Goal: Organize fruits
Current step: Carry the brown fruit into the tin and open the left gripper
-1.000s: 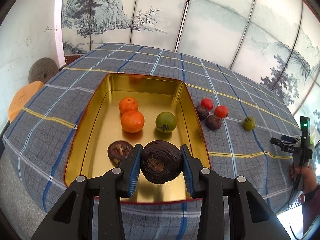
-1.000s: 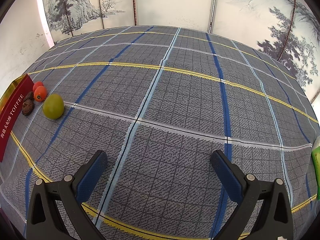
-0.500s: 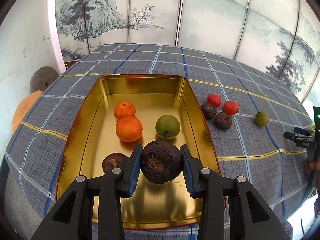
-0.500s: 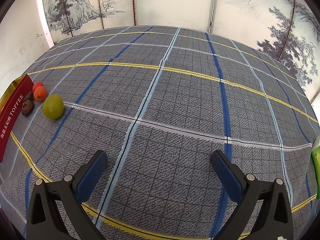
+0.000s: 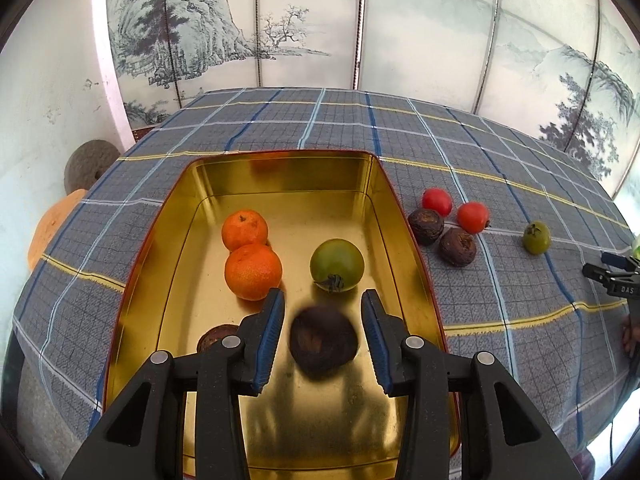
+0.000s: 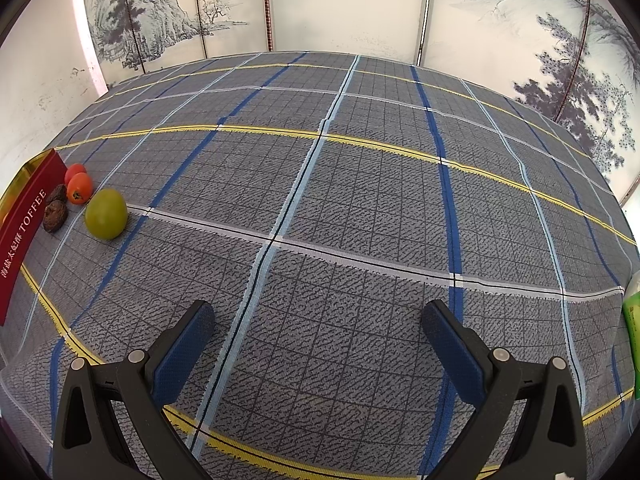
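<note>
My left gripper (image 5: 323, 318) is open over the gold tin (image 5: 280, 172). A dark brown fruit (image 5: 323, 340), blurred, drops free between the jaws without touching them. In the tin lie two oranges (image 5: 253, 270), a green fruit (image 5: 337, 265) and another dark fruit (image 5: 216, 338) partly hidden by my left finger. On the cloth right of the tin lie two red fruits (image 5: 473, 217), two dark fruits (image 5: 457, 246) and a small green fruit (image 5: 536, 237). My right gripper (image 6: 318, 330) is open and empty over bare cloth; the green fruit (image 6: 106, 213) lies far left there.
The tin's red side reads TOFFEE (image 6: 24, 224). A green packet (image 6: 632, 320) sits at the right table edge. The other gripper (image 5: 612, 276) shows at far right in the left wrist view. A stone disc (image 5: 90, 166) and orange cushion (image 5: 52, 224) lie beyond the table's left edge.
My left gripper has opened and let go of the dark fruit, which now falls toward the tin floor. The gripper moved further over the tin. The right gripper has not moved.
</note>
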A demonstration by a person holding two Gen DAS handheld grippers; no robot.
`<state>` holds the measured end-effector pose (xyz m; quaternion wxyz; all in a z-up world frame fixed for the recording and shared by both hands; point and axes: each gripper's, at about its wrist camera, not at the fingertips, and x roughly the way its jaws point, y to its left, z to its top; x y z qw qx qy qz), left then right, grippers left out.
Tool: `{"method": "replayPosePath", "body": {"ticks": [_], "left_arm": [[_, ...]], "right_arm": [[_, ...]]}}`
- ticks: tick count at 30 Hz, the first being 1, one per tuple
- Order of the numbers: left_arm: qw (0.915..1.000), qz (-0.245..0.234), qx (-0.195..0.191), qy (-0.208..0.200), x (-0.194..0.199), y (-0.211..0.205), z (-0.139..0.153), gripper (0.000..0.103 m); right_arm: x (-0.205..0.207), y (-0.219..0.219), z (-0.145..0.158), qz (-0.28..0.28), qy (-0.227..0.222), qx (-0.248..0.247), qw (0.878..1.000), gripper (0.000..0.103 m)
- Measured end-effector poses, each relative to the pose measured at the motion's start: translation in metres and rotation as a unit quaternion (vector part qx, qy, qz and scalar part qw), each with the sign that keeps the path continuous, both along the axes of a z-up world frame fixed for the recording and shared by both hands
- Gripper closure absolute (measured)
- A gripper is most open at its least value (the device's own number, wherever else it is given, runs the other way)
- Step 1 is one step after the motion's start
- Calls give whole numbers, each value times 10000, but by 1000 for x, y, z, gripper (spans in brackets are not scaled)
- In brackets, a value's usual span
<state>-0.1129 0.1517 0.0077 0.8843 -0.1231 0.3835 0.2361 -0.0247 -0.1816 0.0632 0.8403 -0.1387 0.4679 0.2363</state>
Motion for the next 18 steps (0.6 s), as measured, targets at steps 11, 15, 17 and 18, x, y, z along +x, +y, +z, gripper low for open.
{"method": "replayPosePath", "body": {"ticks": [11, 15, 17, 18], "left_arm": [[9959, 296, 278, -810, -36, -9, 35, 27], [9949, 285, 147, -956, -57, -13, 42, 26], [9954, 249, 38, -923, -68, -17, 43, 26], [9959, 207, -17, -876, -72, -19, 44, 26]], "right_arm": [[0, 0, 0, -18, 6, -1, 10000, 0], [-23, 12, 23, 261, -377, 526, 9976, 0], [-37, 28, 39, 706, -519, 808, 9929, 0], [-44, 42, 48, 1045, -515, 959, 9885, 0]]}}
